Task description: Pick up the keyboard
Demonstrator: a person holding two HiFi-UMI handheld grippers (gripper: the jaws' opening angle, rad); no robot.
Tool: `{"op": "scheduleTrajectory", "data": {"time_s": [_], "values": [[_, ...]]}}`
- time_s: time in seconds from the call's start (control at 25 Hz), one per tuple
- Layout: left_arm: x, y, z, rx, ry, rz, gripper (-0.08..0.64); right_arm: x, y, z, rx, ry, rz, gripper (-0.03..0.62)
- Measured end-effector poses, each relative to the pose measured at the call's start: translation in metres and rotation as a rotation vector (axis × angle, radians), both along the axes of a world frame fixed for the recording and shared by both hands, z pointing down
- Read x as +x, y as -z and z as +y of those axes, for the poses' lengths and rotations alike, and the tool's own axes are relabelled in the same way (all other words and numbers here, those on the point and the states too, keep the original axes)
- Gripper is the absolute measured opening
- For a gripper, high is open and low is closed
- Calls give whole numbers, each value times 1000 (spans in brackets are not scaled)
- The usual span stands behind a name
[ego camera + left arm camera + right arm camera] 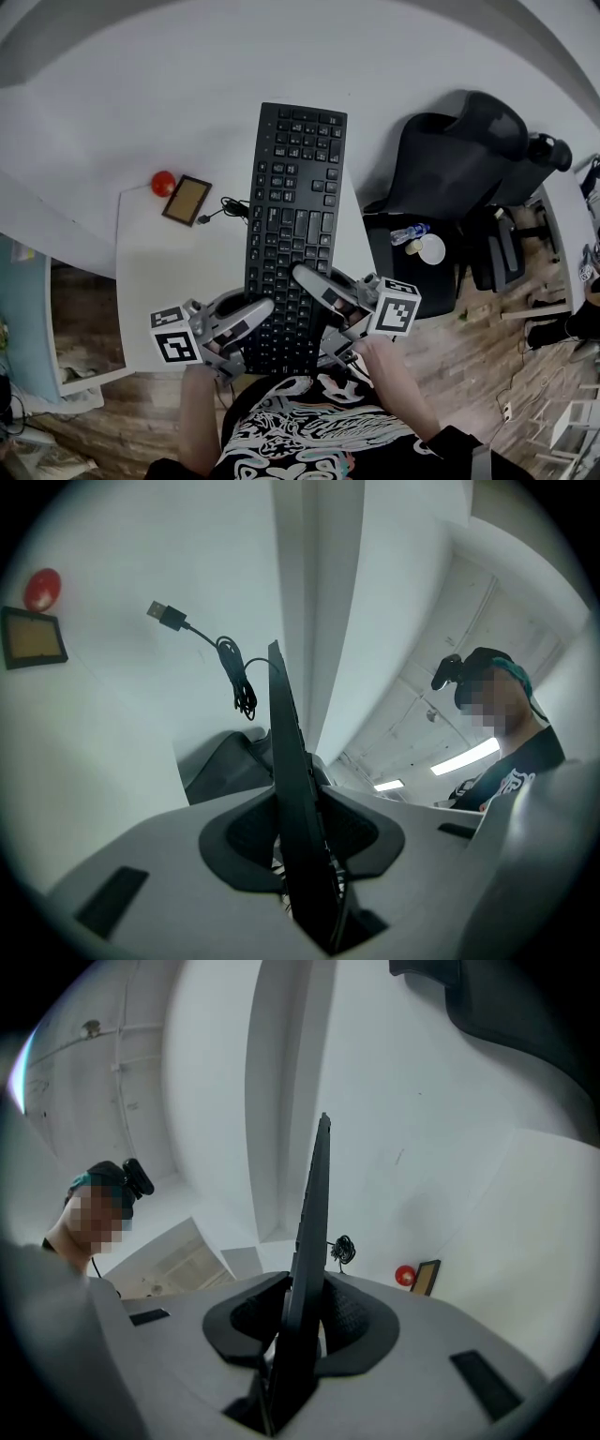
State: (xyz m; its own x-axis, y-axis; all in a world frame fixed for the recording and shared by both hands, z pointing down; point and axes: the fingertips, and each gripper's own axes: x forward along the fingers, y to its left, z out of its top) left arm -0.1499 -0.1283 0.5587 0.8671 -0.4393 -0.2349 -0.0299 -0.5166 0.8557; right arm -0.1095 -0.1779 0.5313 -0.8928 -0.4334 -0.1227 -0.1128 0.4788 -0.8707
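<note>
The black keyboard [292, 216] stretches away from me above the white table [159, 272], held at its near end by both grippers. My left gripper [258, 314] is shut on its near left corner, one jaw over the keys and one beneath. My right gripper [314, 286] is shut on the near right part in the same way. In the left gripper view the keyboard [291, 789] shows edge-on between the dark pads of the left gripper [300, 832]. In the right gripper view the keyboard [314, 1222] is likewise clamped by the right gripper [300, 1321]. Its cable [239, 682] hangs loose, ending in a USB plug [164, 614].
A red ball [163, 182] and a small brown framed board [187, 200] lie at the table's far left. A black office chair [469, 150] stands to the right, with a low black stand [403, 272] carrying a bottle beside it. Wooden floor shows around the table.
</note>
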Motion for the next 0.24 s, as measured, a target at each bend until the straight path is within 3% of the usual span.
{"op": "scheduleTrajectory", "data": {"time_s": [0.24], "values": [[1,-8,-12,17,3,0,126,1,-6,-11,16,6,6,109]]}}
